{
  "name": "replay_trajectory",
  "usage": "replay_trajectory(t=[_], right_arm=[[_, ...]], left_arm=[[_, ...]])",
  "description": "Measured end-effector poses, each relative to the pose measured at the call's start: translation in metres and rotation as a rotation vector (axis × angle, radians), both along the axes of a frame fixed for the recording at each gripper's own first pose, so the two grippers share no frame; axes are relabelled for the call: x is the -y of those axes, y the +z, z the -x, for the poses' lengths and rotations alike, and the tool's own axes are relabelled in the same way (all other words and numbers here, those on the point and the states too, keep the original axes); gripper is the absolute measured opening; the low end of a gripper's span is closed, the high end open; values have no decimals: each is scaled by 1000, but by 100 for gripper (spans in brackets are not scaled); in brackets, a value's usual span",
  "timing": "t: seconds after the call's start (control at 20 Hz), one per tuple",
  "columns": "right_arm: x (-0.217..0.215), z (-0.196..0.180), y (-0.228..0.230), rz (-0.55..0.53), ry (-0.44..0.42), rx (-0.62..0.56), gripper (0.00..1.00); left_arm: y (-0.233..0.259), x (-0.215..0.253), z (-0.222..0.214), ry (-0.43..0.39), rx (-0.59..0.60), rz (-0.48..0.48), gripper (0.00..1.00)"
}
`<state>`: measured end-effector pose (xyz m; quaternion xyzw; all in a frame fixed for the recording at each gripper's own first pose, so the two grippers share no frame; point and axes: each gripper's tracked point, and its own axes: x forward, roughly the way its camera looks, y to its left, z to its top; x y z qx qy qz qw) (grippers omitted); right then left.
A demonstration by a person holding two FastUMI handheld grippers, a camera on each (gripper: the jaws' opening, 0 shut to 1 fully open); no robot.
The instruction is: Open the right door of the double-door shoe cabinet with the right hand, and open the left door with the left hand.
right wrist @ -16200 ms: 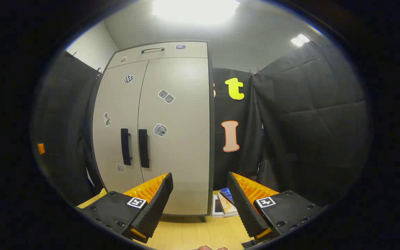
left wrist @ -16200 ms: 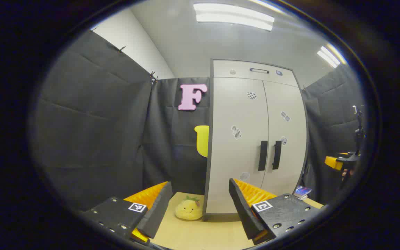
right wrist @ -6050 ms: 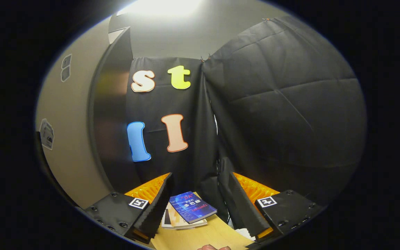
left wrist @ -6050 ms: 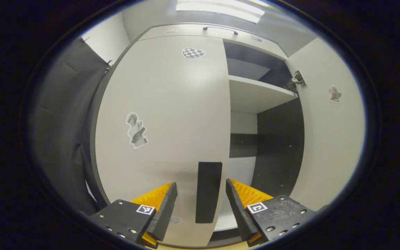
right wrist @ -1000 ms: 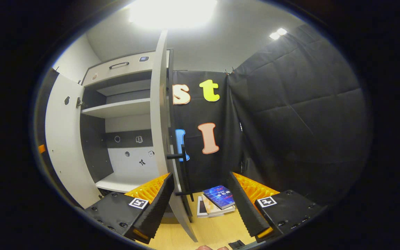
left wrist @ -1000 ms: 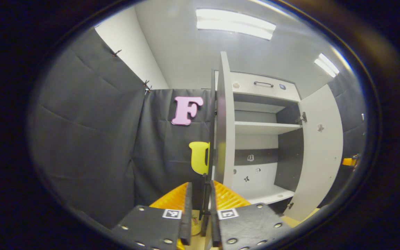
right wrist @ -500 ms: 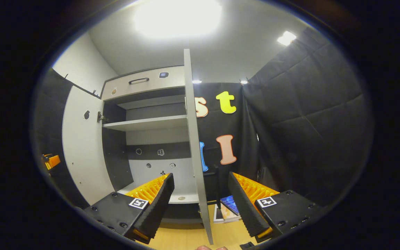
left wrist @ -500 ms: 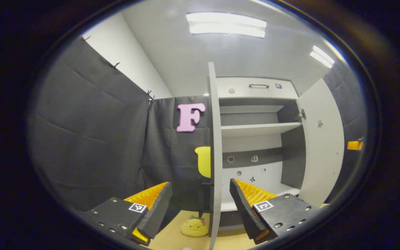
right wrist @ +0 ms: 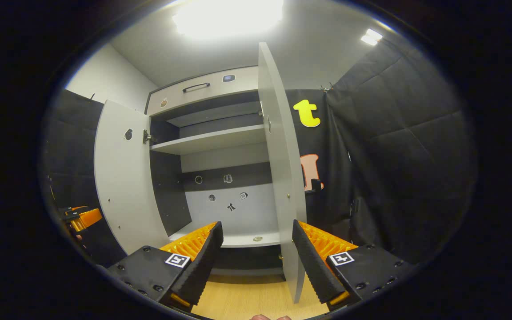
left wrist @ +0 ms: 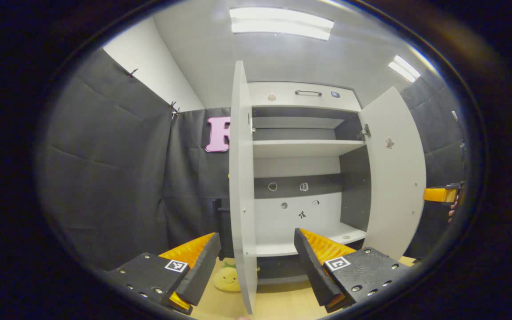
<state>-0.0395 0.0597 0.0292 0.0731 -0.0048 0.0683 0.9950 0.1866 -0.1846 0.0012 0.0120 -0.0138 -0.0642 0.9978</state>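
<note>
both cams near, facing open shoe cabinet (left wrist: pixel 300 151) (right wrist: pixel 220 146), shared

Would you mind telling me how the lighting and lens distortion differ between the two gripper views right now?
Left gripper view: the ceiling lights are bright yet still show their tube shapes; the left door bows. Right gripper view: the ceiling light blows out into a glare patch, and the right door curves noticeably.

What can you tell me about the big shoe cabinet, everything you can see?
The shoe cabinet is tall, pale grey outside and dark grey on its inner side walls, standing on a light wooden floor. Both doors are swung wide: the left door and the right door. Inside are a white upper shelf and a lower shelf, with small stickers on the back. A top panel carries a dark handle. Nothing grips it.
</note>
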Motion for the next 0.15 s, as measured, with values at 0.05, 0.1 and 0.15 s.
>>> replay_trajectory(t=[0.05,0.1,0.15], right_arm=[[-3,-3,-5,6,3,-10,97],[-5,-5,-9,11,3,-20,97],[-8,-6,-13,13,9,-29,98]], left_arm=[[-5,1,3,-3,-13,-1,96],[-8,2,4,-5,-21,-4,96],[-11,2,4,-1,-26,-9,96]])
